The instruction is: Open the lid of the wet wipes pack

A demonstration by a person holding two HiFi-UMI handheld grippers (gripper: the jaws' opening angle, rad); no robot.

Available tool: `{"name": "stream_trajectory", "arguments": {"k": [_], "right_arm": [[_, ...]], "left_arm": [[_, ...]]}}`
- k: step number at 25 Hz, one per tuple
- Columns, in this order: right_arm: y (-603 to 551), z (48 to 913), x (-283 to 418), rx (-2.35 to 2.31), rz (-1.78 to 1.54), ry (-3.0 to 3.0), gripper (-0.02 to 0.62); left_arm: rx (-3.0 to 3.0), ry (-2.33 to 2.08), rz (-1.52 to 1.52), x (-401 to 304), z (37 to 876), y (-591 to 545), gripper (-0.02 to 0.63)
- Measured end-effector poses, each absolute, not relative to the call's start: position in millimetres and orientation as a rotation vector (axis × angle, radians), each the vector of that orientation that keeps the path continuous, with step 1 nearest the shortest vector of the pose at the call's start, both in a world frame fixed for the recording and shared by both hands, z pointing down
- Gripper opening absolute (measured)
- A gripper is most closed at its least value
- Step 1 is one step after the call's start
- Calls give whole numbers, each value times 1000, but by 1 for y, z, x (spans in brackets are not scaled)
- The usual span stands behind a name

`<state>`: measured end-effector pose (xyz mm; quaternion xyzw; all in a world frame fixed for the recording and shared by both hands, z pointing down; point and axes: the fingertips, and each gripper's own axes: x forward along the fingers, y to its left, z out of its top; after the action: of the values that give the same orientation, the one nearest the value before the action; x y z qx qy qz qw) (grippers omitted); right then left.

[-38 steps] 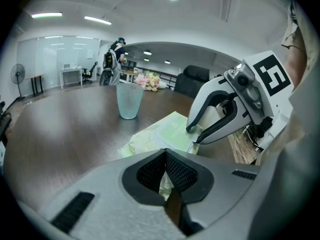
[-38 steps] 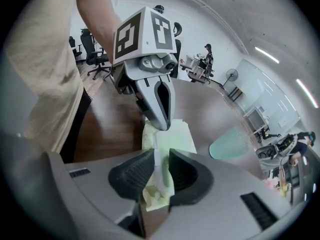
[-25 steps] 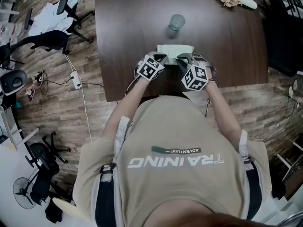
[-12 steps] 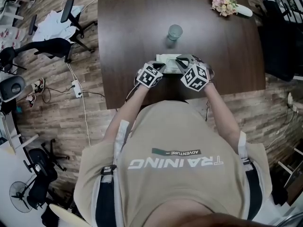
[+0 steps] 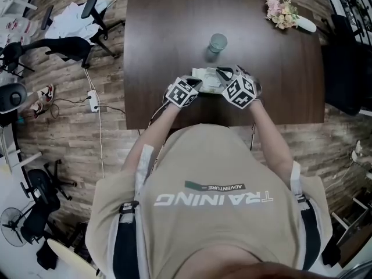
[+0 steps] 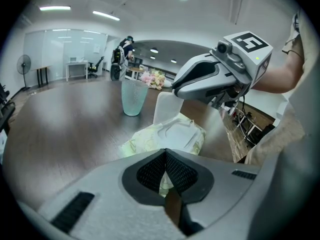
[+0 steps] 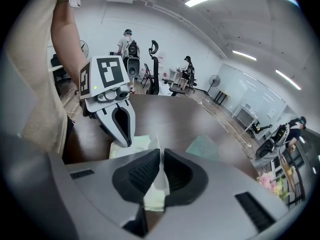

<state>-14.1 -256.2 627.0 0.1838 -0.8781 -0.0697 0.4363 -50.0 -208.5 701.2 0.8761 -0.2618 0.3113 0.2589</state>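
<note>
The pale green wet wipes pack lies near the table's front edge, between my two grippers. My left gripper is shut on the pack's near left end, pinning it. My right gripper is shut on the pack's thin white lid. In the left gripper view the lid stands up from the pack, under the right gripper's jaws. The right gripper view shows the left gripper resting on the pack.
A greenish glass stands just behind the pack on the dark wooden table. A bunch of flowers lies at the far right corner. Office chairs and cables are on the floor at the left.
Both grippers stay on the pack, and the right one has edged slightly inward over it. The head view has shifted a little.
</note>
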Motion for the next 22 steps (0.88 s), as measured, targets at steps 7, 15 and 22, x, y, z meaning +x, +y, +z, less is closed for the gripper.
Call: {"name": "stream_trajectory", "arguments": {"k": [7, 15, 22], "right_arm": [[-277, 637, -15, 433, -127, -2232, 26], [-293, 653, -17, 375, -103, -2297, 26], [-304, 663, -17, 310, -25, -2393, 28]], "left_arm": [[2322, -753, 828, -51, 703, -209, 9], [2244, -793, 824, -52, 707, -210, 9], [2197, -830, 811, -53, 707, -212, 9]]}}
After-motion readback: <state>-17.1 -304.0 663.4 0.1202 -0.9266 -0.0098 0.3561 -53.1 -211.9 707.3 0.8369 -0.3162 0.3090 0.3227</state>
